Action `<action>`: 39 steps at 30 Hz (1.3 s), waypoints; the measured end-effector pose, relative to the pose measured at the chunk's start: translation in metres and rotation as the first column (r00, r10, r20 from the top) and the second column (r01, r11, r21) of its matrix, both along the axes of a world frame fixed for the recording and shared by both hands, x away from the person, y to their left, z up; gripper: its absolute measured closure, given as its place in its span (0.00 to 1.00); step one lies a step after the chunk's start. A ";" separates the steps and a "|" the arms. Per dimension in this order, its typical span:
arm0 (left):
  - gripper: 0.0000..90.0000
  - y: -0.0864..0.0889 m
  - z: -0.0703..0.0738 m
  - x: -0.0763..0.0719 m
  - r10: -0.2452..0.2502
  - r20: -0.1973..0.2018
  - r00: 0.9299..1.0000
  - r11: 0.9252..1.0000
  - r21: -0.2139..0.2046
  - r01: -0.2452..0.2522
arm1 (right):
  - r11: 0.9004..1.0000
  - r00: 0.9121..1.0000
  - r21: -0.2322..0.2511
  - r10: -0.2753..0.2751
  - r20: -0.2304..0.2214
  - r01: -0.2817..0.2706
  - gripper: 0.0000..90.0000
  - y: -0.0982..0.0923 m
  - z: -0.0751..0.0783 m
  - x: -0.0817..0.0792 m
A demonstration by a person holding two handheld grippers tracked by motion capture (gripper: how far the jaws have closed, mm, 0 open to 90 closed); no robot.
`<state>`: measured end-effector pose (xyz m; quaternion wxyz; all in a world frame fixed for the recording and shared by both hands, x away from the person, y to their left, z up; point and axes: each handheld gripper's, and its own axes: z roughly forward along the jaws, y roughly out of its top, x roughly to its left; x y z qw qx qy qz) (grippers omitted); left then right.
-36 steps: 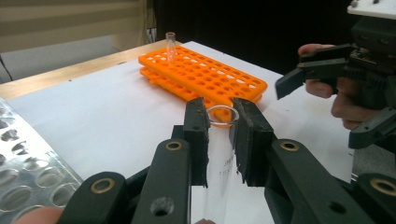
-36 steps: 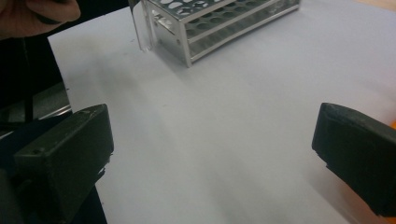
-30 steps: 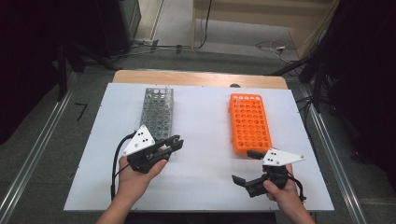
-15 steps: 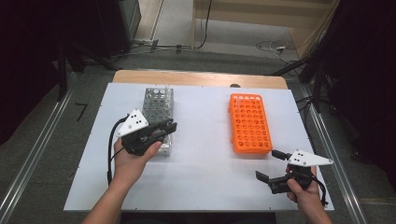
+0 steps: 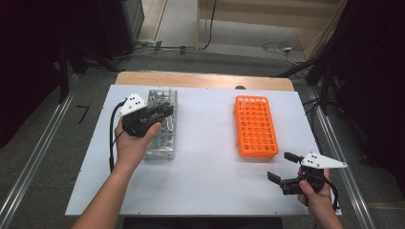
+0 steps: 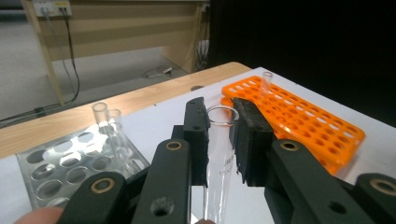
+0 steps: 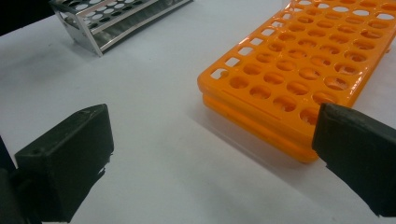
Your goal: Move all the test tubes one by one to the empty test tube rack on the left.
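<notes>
Clamping a clear tube (image 6: 218,154), the left hand-held gripper (image 5: 165,110); right hand-held gripper (image 5: 282,167) gapes empty.

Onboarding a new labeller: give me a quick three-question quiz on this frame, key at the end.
1. What is clamped between the jaws of the left gripper?
2. True or false: the right gripper is shut on a tube.
3. Which rack lies nearer the right gripper: A) clear rack B) orange rack?

Key:
1. A clear glass tube, held upright between the pads.
2. False; its jaws stand wide apart with nothing between them, above the white table.
3. B.
</notes>
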<state>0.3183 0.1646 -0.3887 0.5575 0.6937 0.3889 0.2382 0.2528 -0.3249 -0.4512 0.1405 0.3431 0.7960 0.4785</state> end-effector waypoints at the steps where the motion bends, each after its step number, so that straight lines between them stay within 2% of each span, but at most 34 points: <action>1: 0.85 0.000 0.000 0.003 0.004 0.000 1.000 1.000 -0.003 -0.004 | 1.000 1.000 0.000 0.002 0.003 -0.002 0.00 0.000 0.000 0.000; 4: 0.85 0.002 0.002 0.013 0.018 0.001 1.000 1.000 -0.009 -0.018 | 1.000 1.000 0.001 0.002 0.000 -0.002 0.00 0.000 0.000 0.000; 8: 0.85 0.002 0.004 0.025 0.039 0.010 0.999 0.999 0.008 -0.039 | 1.000 1.000 0.002 0.002 -0.004 -0.002 0.00 0.000 -0.001 -0.001; 17: 0.85 -0.001 0.003 0.050 0.088 0.018 0.996 0.996 0.015 -0.088 | 1.000 1.000 0.006 -0.001 -0.005 0.001 0.00 -0.002 -0.002 -0.001; 21: 0.85 -0.003 0.000 0.060 0.119 0.026 0.993 0.993 0.021 -0.119 | 1.000 1.000 0.009 0.000 -0.008 0.000 0.00 -0.002 -0.002 -0.002; 25: 0.85 -0.003 -0.006 0.070 0.142 0.016 0.990 0.990 0.004 -0.142 | 1.000 1.000 0.012 -0.004 -0.008 0.005 0.00 -0.004 -0.002 -0.001; 28: 0.85 -0.004 -0.011 0.075 0.150 0.003 0.989 0.989 0.008 -0.150 | 1.000 1.000 0.012 -0.005 -0.010 0.006 0.00 -0.005 -0.003 -0.001; 33: 0.85 -0.006 -0.016 0.079 0.173 0.002 0.985 0.985 0.027 -0.173 | 1.000 1.000 0.013 -0.004 -0.011 0.004 0.00 -0.004 -0.003 -0.001; 36: 0.85 -0.007 -0.018 0.080 0.178 -0.004 0.984 0.984 0.020 -0.178 | 1.000 1.000 0.012 0.000 -0.010 0.000 0.00 -0.004 -0.003 -0.001; 39: 0.85 -0.009 -0.022 0.080 0.183 -0.006 0.983 0.983 0.037 -0.182 | 1.000 1.000 0.014 0.001 -0.011 -0.001 0.00 -0.004 -0.003 -0.001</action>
